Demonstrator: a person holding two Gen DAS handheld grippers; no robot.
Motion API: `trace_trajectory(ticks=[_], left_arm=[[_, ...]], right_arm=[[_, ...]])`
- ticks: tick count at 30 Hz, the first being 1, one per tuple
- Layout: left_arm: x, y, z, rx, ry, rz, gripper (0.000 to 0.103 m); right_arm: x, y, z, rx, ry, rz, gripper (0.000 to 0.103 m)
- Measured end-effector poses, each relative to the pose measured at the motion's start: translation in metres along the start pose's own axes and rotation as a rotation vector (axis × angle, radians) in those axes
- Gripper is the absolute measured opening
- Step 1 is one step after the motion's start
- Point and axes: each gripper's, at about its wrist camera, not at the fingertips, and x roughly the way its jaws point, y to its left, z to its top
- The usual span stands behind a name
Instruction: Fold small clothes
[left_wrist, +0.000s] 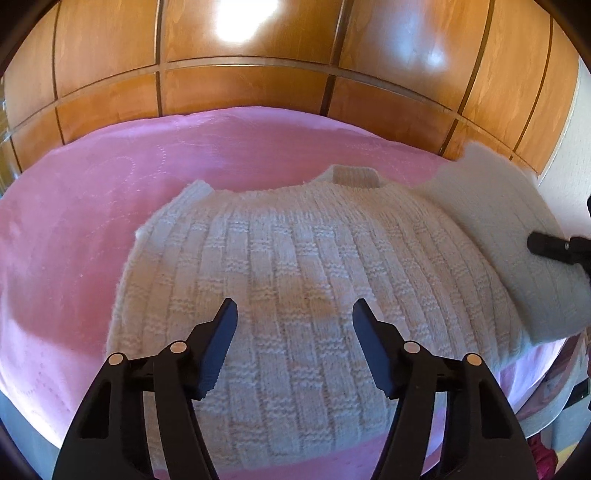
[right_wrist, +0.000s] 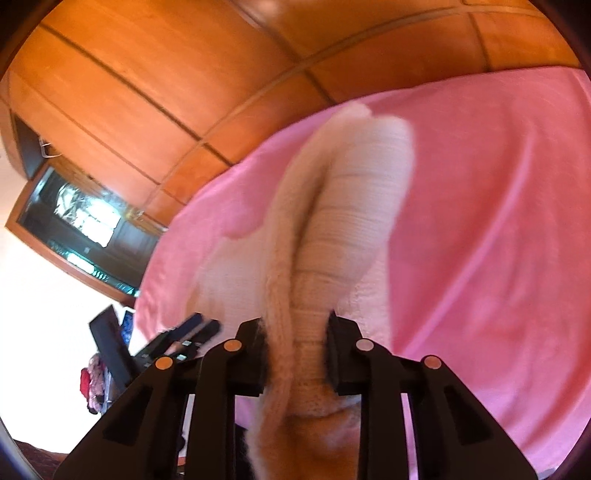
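A white knitted sweater (left_wrist: 295, 258) lies flat, neck away from me, on a pink bedspread (left_wrist: 92, 221). My left gripper (left_wrist: 294, 306) hovers over its lower middle, open, with nothing between the pads. The sweater's right sleeve (left_wrist: 498, 221) is lifted off the bed and held by a black finger (left_wrist: 546, 245) of the right gripper at the frame's edge. In the right wrist view my right gripper (right_wrist: 295, 332) is shut on that bunched sleeve (right_wrist: 351, 206), which hangs ahead of the jaws over the bedspread (right_wrist: 480, 221). The left gripper (right_wrist: 192, 328) shows blurred at the lower left.
A wooden panelled wardrobe (left_wrist: 240, 92) stands right behind the bed. A dark framed screen (right_wrist: 74, 221) sits in a niche at the left. Coloured clothes (right_wrist: 92, 384) lie beyond the bed's near corner. The bed's front edge (left_wrist: 37, 424) runs just below the sweater's hem.
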Motion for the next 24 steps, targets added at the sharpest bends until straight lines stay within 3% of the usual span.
trace_trajectory(ticks=[5, 10, 17, 19, 22, 24], left_arm=[[-0.009, 0.019, 0.002, -0.041, 0.001, -0.042, 0.064], [-0.025, 0.060, 0.008, -0.180, -0.008, -0.187, 0.064], [-0.035, 0.106, 0.005, -0.352, 0.000, -0.380, 0.068], [-0.033, 0.108, 0.003, -0.373, 0.013, -0.409, 0.068], [-0.026, 0.102, 0.007, -0.397, 0.042, -0.477, 0.069], [-0.021, 0.097, 0.011, -0.413, 0.049, -0.523, 0.077]], right_arm=[[0.019, 0.045, 0.016, -0.061, 0.004, 0.076, 0.018], [0.065, 0.092, 0.022, -0.147, 0.057, 0.115, 0.017], [0.144, 0.117, -0.022, -0.275, 0.185, 0.016, 0.018], [0.148, 0.123, -0.035, -0.336, 0.177, 0.001, 0.023], [0.136, 0.128, -0.043, -0.359, 0.143, 0.069, 0.042], [0.125, 0.124, -0.046, -0.361, 0.123, 0.085, 0.044]])
